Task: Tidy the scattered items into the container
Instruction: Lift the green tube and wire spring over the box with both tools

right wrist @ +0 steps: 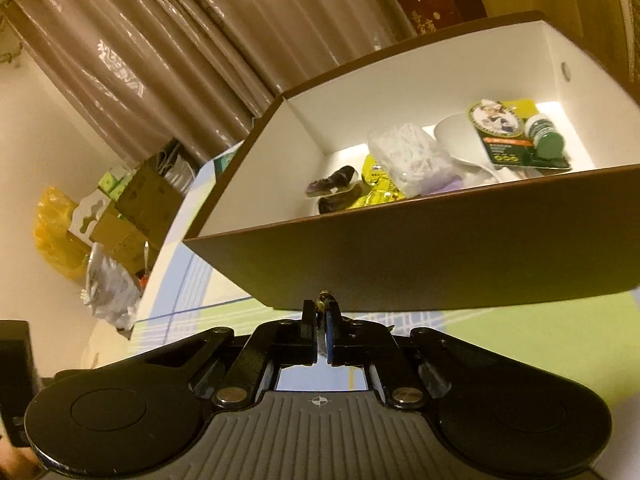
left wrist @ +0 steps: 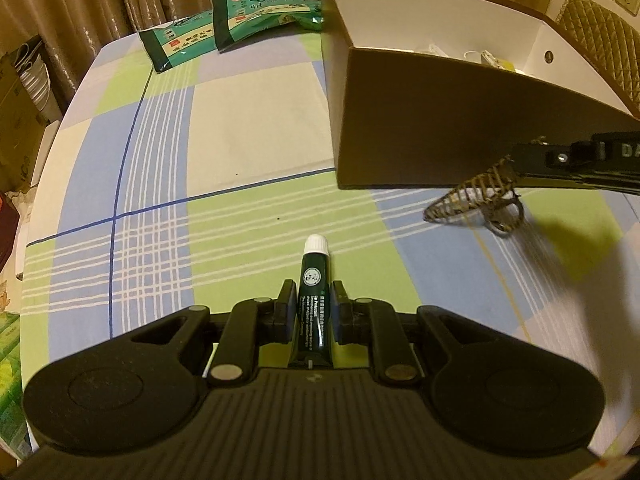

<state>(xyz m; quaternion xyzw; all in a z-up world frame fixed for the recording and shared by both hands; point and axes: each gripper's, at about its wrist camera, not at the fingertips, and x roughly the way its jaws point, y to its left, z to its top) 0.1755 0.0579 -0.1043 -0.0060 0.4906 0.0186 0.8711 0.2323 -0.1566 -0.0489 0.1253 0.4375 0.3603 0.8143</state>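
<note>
Left gripper (left wrist: 311, 304): closed on a dark green tube (left wrist: 313, 308) with a white cap; pads clamp its body, cap pointing far, so it can be carried out over the tabletop.
Right gripper (right wrist: 321, 322): jaws nearly together, pinching a small woven, coil-like trinket (left wrist: 476, 196); in the left wrist view it hangs off the tips just near of the box, a ring dangling below.
Why held so: both items look lifted clear of the checked tabletop (left wrist: 248, 128), probably for dropping over the box wall rather than sliding.
Container (right wrist: 400, 256): brown cardboard box, white inside, open top, standing on the right and far side of the tabletop; its near wall rises right in front of the right gripper.
Contents: clear bag of white bits (right wrist: 404, 156), yellow wrappers (right wrist: 376, 188), dark purple pieces (right wrist: 332, 184), a white bowl-like thing (right wrist: 456, 136), a green-and-yellow card pack with a small green bottle (right wrist: 548, 140) on it.
Left outside: two teal packets (left wrist: 224, 28) at the far left of the tabletop, overlapping, well apart from both grippers.
Next need: judged, each gripper must rise above the rim before letting go.
</note>
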